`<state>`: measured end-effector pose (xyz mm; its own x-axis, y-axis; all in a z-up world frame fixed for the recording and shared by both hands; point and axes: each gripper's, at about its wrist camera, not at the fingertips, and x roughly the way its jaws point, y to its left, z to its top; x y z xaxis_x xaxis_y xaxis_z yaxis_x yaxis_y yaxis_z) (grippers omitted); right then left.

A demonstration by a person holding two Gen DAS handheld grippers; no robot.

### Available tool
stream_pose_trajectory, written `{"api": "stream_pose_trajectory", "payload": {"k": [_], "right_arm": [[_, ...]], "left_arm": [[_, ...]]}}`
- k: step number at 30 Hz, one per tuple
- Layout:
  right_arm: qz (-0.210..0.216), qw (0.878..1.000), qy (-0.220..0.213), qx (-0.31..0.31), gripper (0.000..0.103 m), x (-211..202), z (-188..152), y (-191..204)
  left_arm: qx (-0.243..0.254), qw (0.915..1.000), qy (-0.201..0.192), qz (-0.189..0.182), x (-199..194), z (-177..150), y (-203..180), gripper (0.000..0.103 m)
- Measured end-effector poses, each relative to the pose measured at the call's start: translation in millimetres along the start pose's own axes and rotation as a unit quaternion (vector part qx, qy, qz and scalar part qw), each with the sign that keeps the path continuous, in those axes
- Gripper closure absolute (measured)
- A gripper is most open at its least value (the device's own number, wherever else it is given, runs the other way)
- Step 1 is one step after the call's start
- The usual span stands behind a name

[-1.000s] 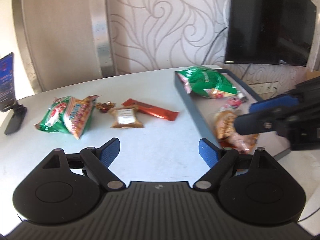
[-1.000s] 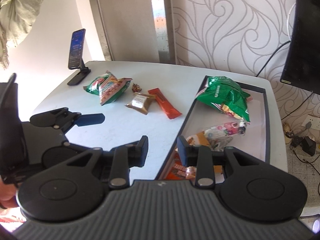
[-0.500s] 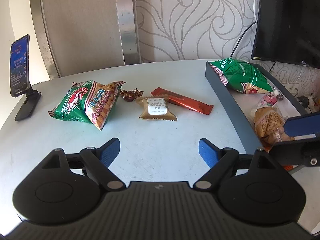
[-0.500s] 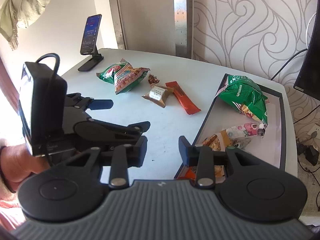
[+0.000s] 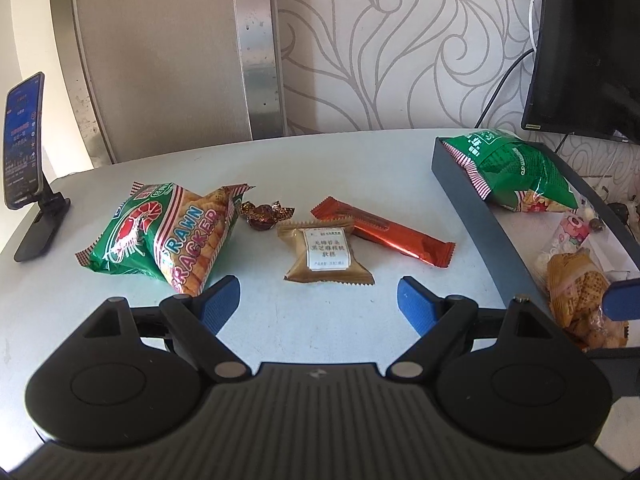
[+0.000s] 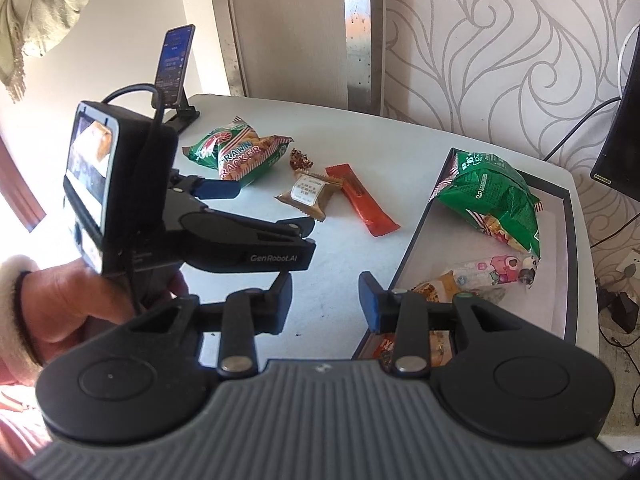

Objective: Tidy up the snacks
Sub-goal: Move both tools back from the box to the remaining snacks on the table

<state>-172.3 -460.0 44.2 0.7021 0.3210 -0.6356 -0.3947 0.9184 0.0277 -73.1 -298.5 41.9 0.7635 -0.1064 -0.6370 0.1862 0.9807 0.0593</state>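
Four snacks left on the bench (image 5: 360, 160): prawn cracker bag (image 5: 168, 236), wrapped candy (image 5: 262, 213), brown cake packet (image 5: 328, 254), red bar (image 5: 384, 230). Three, possibly more, already in the dark tray (image 6: 416, 216), evidently the collection point. Left tongs (image 5: 318, 298) released wide, empty, aimed at the brown packet, likely next. Right tongs (image 6: 325, 298) partly parted, just opening, empty, poised over the tray edge.

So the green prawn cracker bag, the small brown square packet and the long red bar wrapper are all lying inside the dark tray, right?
Not quite. The green prawn cracker bag, the small brown square packet and the long red bar wrapper lie on the white table, outside the dark tray. The left wrist view shows this.
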Motion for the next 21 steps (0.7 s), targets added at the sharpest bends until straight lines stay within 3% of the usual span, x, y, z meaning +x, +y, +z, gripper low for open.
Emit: {"api": "stream_pose_trajectory", "payload": {"k": [11, 21], "right_arm": [[-0.020, 0.999, 0.023, 0.024, 0.063, 6, -5, -17], [-0.030, 0.998, 0.035, 0.036, 0.063, 9, -8, -26]], "left_arm": [[-0.005, 1.0000, 0.004, 0.003, 42, 20, -2, 0.006], [0.003, 0.9999, 0.009, 0.007, 75, 33, -5, 0.005]]}}
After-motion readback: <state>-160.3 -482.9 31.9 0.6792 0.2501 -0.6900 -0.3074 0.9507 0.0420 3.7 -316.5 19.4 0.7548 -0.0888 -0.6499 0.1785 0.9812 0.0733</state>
